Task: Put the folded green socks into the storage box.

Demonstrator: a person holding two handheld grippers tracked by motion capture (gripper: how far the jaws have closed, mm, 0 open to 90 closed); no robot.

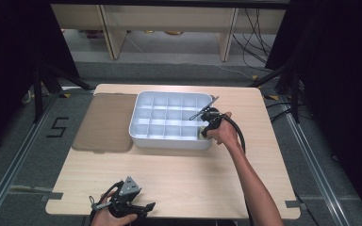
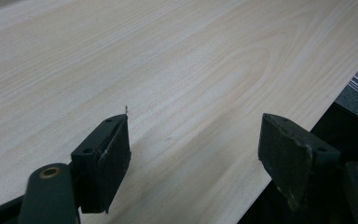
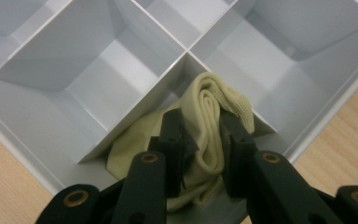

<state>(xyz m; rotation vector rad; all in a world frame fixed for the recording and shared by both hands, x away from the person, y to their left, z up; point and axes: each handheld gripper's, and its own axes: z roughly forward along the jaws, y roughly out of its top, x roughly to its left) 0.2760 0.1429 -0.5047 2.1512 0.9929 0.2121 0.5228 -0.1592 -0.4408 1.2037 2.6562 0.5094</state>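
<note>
A black "5" [image 1: 58, 126] was marked on the floor left of the table [image 1: 179, 183]. The white divided tray [image 1: 143, 101] held a rolled pale-yellow cloth [image 3: 214, 116] in its near right corner compartment, where the right gripper [image 3: 200, 144] had its fingers clamped on it. The left gripper [image 2: 193, 149] hovered over the table's near edge, fingers apart. A brown lid [image 1: 106, 122] lay just beside the tray.

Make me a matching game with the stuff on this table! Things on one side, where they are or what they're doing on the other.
Things:
1. pale yellow rolled cloth
2. white plastic divided tray
3. flat brown lid
4. left hand-held gripper

Places or states:
A. open above bare wood
B. lying left of the tray
C. pinched in a corner compartment
D. sitting mid-table

Pairs: 1-C, 2-D, 3-B, 4-A
</note>
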